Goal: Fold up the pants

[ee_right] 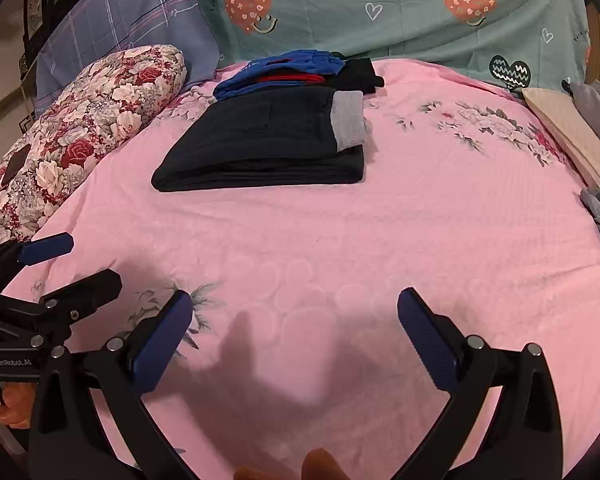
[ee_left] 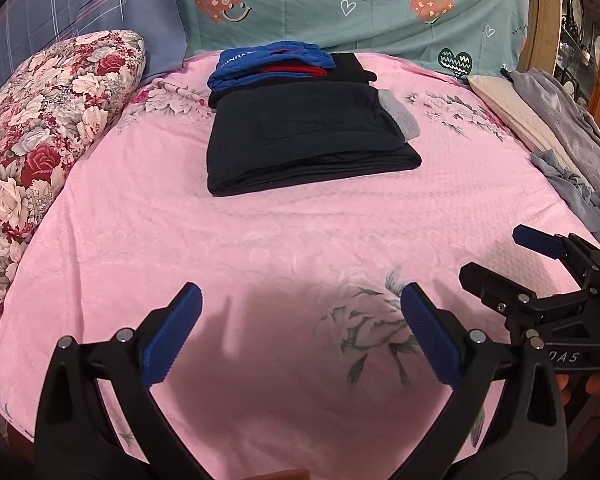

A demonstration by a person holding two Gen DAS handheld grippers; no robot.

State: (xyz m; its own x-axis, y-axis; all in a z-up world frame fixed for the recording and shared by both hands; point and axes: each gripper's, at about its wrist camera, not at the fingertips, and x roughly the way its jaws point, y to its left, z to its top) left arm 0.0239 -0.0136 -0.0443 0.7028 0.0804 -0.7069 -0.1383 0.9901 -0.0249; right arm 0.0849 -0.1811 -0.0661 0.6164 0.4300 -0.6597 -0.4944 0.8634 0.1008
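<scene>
Dark navy pants [ee_left: 304, 136] [ee_right: 260, 144] lie folded into a flat rectangle on the pink bedspread [ee_left: 260, 240] [ee_right: 420, 220], a grey cuff [ee_left: 400, 114] [ee_right: 348, 120] poking out at their right side. My left gripper [ee_left: 300, 304] hovers open over bare bedspread well in front of the pants, holding nothing. My right gripper [ee_right: 294, 308] is likewise open and empty, to the right of the left one. Each gripper shows at the edge of the other's view: the right gripper [ee_left: 496, 252], the left gripper [ee_right: 90, 260].
Behind the pants sits a pile of folded blue, red and black clothes [ee_left: 276, 66] [ee_right: 296, 70]. A floral quilt roll [ee_left: 44, 132] [ee_right: 80, 128] lines the left side. Teal and blue pillows [ee_left: 360, 4] stand at the back. Grey garments [ee_left: 568, 140] and a cream pillow [ee_right: 568, 132] lie at right.
</scene>
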